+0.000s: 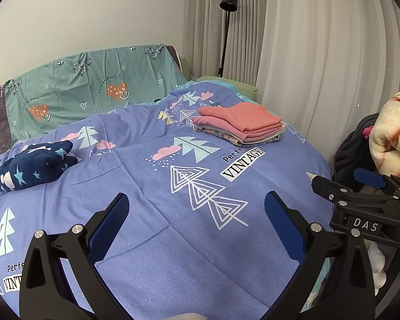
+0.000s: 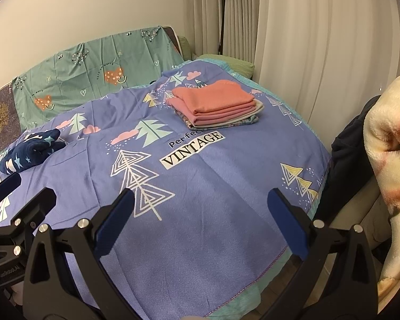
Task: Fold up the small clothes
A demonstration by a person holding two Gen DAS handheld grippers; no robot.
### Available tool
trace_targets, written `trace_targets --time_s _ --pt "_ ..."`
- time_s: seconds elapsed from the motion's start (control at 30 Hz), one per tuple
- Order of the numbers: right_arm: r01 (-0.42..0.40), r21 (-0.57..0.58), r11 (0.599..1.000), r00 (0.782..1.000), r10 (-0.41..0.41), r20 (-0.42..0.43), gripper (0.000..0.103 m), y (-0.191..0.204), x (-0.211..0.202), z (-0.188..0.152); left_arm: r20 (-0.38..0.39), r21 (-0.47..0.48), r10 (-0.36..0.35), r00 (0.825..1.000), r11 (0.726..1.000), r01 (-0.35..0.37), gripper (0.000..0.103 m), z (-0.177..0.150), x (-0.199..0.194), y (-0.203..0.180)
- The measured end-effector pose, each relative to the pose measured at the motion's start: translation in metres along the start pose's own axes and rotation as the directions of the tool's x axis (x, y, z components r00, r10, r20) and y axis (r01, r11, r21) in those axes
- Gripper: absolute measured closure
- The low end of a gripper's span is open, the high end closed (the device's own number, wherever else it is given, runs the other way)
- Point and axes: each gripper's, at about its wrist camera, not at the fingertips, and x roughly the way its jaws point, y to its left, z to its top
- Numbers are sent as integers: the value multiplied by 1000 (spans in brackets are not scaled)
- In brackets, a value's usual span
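Observation:
A stack of folded clothes [image 1: 240, 124], pink on top with grey and patterned pieces under it, lies at the far right of the bed; it also shows in the right wrist view [image 2: 216, 104]. A crumpled navy garment with stars [image 1: 32, 166] lies at the far left, also in the right wrist view [image 2: 32, 150]. My left gripper [image 1: 197, 213] is open and empty above the blue bedspread [image 1: 146, 181]. My right gripper [image 2: 201, 208] is open and empty above the bedspread [image 2: 213, 186]. The right gripper shows at the right edge of the left wrist view [image 1: 360, 186].
A teal heart-print sheet [image 1: 93, 90] covers the headboard. A black floor lamp [image 1: 226, 26] and white curtains [image 1: 320, 66] stand behind the bed. A fluffy cream blanket [image 2: 389, 146] and dark clothing [image 2: 352, 146] lie at the right. The bed's near edge [image 2: 253, 280] shows floor below.

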Motion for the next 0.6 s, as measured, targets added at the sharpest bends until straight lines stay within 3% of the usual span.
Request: trace_targets --time_s 0.6 --pt "0 0 1000 1000 0 -6 2 1 -3 -1 -9 1 0 1000 1000 0 1 -4 -1 0"
